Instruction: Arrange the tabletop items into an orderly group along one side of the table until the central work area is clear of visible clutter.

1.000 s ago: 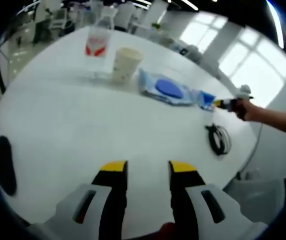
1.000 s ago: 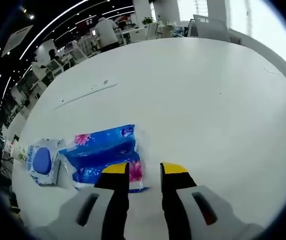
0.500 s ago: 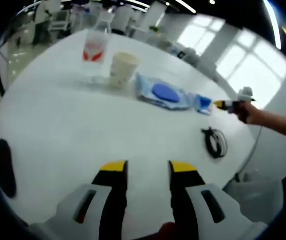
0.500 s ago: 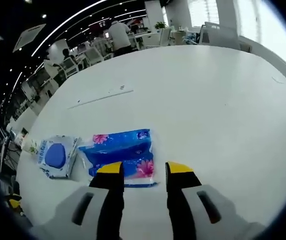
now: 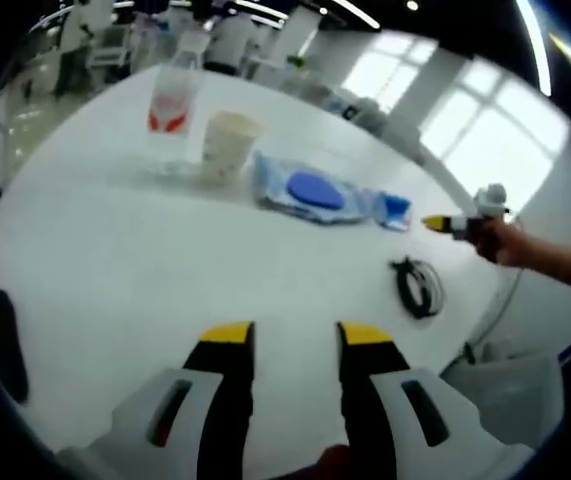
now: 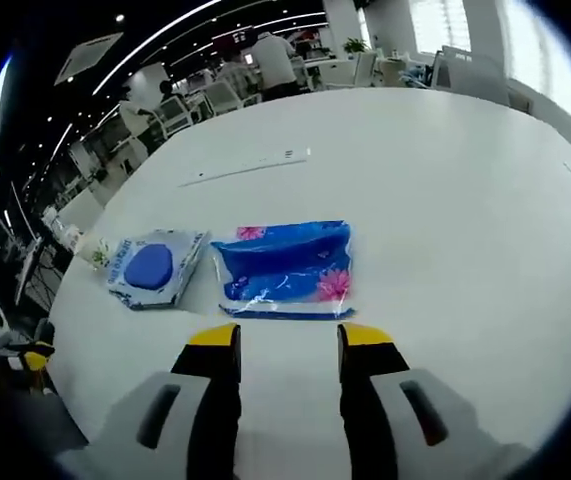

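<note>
Right gripper view: my right gripper (image 6: 288,338) has its jaws parted with nothing between them, and the blue tissue pack (image 6: 287,268) lies just ahead of the tips on the white counter (image 6: 445,200), its long axis across my line. Beside it, to the left, is the wet-wipes pack (image 6: 153,268). My left gripper (image 5: 291,335), also parted and empty, is well apart from the cable coil (image 5: 416,289), paper cup (image 5: 225,143) and bottle (image 5: 169,110).

we are seeing bare white round table (image 5: 115,270) ahead; a coiled black cable (image 5: 417,288) is lying rightward.
</note>
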Demonstrator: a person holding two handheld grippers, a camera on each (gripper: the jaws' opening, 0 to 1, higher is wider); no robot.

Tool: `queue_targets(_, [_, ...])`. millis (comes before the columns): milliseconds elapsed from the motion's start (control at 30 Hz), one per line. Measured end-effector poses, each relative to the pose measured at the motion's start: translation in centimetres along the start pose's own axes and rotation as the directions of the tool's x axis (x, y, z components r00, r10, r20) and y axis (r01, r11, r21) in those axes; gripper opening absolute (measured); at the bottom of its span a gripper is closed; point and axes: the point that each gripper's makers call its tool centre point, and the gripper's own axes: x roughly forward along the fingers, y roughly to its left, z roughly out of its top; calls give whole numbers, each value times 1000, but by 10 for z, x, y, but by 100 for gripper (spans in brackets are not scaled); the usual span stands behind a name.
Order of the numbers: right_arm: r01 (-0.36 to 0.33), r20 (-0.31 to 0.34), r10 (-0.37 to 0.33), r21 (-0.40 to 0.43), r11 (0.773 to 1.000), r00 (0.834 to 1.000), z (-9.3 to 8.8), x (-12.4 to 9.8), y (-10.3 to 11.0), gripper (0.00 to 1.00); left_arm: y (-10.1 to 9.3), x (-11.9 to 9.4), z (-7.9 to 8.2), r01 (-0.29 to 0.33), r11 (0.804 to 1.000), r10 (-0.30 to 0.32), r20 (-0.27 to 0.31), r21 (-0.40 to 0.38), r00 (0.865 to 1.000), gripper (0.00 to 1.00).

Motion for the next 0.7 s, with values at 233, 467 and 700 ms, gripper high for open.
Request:
queue_targets(233, [-60, -34, 59, -26, 998, 998, -18, 6, 14, 38, -5, -1, 1, 12, 1000, -12, 0, 24, 1000, 30])
queue_targets(467, [-77, -37, 76, -43, 996, 996, -23, 7, 20, 37, -9, -1, 1, 20, 999, -20, 1, 35, 1000, 30])
queue_targets(700, [-99, -46, 96, -72, 992, 994, -32, 2, 27, 36, -10, 1, 1, 25, 999, -25, -1, 40, 1000, 31])
